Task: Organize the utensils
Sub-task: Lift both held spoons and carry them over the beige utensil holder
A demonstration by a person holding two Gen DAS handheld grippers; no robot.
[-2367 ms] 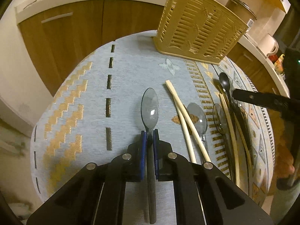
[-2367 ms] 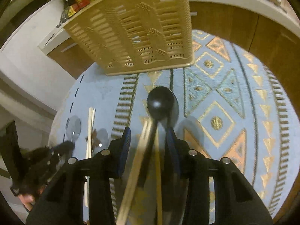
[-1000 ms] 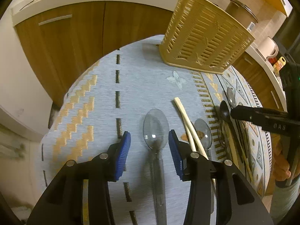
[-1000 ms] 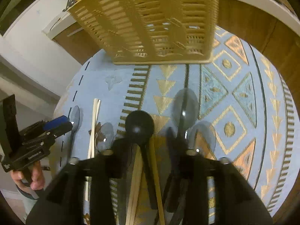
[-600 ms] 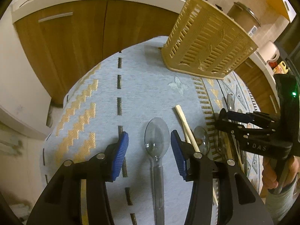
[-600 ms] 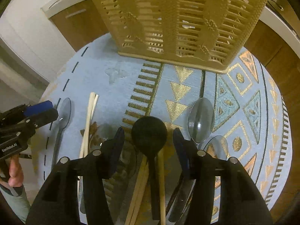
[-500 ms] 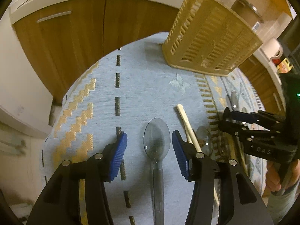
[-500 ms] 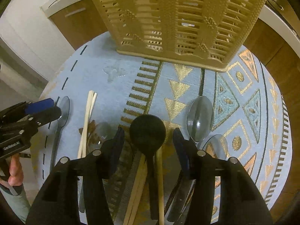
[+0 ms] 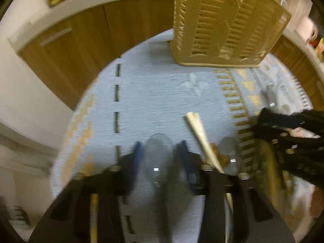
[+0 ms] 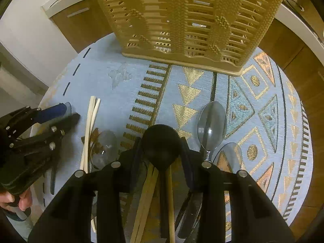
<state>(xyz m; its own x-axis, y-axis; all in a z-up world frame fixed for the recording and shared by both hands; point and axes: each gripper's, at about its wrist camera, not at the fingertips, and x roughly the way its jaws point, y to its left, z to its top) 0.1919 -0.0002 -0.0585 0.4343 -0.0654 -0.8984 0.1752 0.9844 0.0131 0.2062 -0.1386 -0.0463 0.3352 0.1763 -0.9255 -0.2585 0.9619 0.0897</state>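
From my left hand-held gripper (image 9: 160,158) I look down on a clear spoon (image 9: 159,162) lying on the patterned cloth (image 9: 154,93) of the round tabletop. The spoon's bowl sits between the blue pads, which are not pressing on it. The jaws have just been closing and stand narrower than half a second ago. This view is blurred. Just right of that spoon lie pale chopsticks (image 9: 199,133) and a second clear spoon (image 9: 228,151).

My right hand-held gripper (image 10: 161,151) straddles a black spoon (image 10: 160,141), with wooden chopsticks (image 10: 147,194) crowded beside its handle between the fingers. Its jaws have also just been closing, and I cannot tell whether the pads touch the spoon. Two more clear spoons (image 10: 211,121) lie just to its right.

The slatted tan basket (image 10: 182,20) stands at the far side of the tabletop and looms closer than a second ago. The bare cloth between the spoons and the basket is open. The tabletop's edge curves close on the left, with wooden cabinets (image 9: 77,38) beyond it.
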